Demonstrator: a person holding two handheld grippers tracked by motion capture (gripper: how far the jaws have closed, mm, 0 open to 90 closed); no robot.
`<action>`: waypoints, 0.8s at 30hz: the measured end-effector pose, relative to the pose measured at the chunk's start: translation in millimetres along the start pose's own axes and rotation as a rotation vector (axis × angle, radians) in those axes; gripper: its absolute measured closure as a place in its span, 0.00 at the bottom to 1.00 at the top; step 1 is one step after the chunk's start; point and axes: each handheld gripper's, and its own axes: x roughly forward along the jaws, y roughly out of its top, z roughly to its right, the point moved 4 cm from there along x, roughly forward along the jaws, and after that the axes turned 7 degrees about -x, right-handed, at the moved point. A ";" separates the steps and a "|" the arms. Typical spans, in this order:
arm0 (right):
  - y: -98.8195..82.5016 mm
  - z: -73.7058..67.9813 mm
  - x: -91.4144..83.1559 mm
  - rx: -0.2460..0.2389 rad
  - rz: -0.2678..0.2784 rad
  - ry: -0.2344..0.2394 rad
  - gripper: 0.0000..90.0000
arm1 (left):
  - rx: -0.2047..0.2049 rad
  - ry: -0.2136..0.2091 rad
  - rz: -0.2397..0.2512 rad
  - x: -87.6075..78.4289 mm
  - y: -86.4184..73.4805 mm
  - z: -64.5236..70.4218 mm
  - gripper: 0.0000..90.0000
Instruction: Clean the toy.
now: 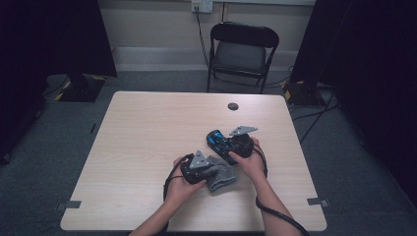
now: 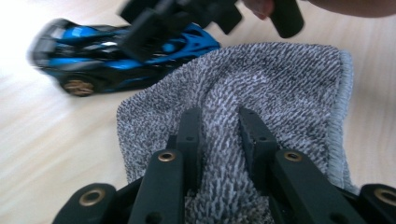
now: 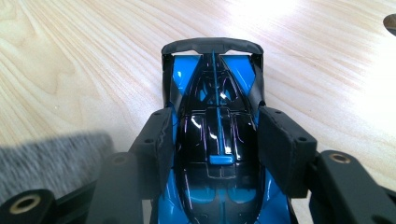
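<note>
A blue and black toy car [image 1: 216, 140] rests on the light wooden table [image 1: 147, 128], right of centre. My right gripper [image 1: 230, 147] is shut on its body; in the right gripper view the pads [image 3: 161, 140] press both sides of the car [image 3: 215, 84] behind its rear wing. A grey knitted cloth [image 1: 222, 178] lies crumpled just in front of the car. My left gripper [image 1: 207, 170] is shut on a raised fold of it. In the left gripper view the jaws [image 2: 219, 116] pinch that ridge of cloth [image 2: 289, 79], with the car [image 2: 93, 60] just beyond it.
A round dark grommet [image 1: 233, 106] sits near the table's far edge. A black folding chair [image 1: 243, 49] stands behind the table. Dark stands and curtains flank both sides, with cables on the floor at right. The cloth's edge [image 3: 51, 158] lies left of the car.
</note>
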 end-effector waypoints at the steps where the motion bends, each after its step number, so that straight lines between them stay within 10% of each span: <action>1: 0.1 0.0 0.0 0.000 -0.001 0.000 0.52 | 0.002 -0.005 0.002 2.9 1.1 1.5 0.81; 24: -1.6 -0.1 -1.1 -0.003 0.008 -0.001 0.52 | -0.005 0.040 -0.062 29.0 13.7 -14.4 0.80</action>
